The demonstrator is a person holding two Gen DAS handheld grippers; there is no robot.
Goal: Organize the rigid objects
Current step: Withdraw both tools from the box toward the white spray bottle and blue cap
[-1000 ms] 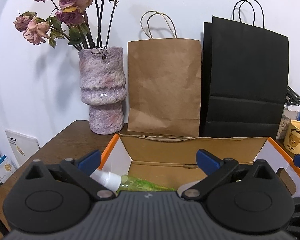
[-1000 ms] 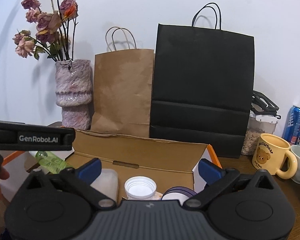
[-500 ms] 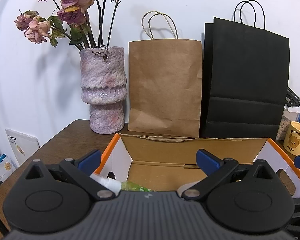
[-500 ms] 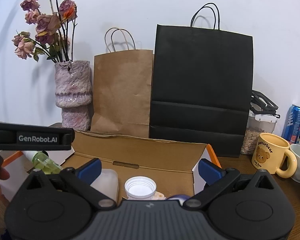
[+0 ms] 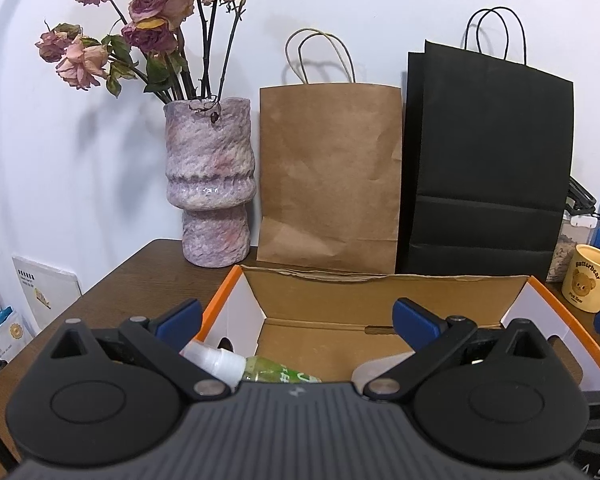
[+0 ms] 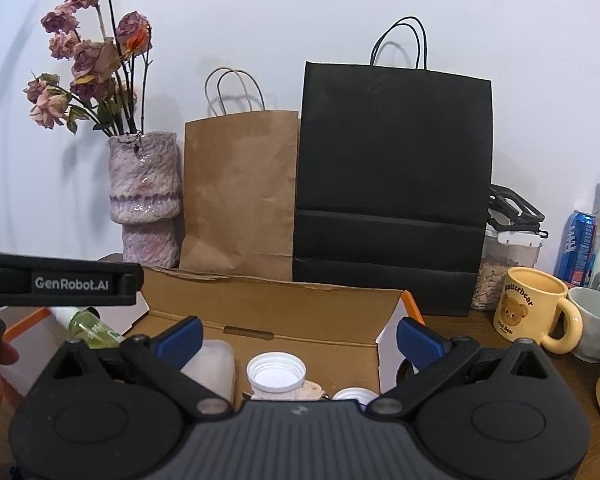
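My left gripper (image 5: 296, 316) is spread wide; just below it, toward its left finger, the green spray bottle (image 5: 256, 368) lies inside the cardboard box (image 5: 380, 284). It looks light, stiff and slick, so I'd pinch its body. My right gripper (image 6: 298, 334), also spread, hangs over white jars (image 6: 276, 372) in the same box.

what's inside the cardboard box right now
Inside the cardboard box: a green spray bottle at its left end, a translucent tub, and two white-capped containers. The hand-held grippers' bodies cover the box floor nearer the cameras.
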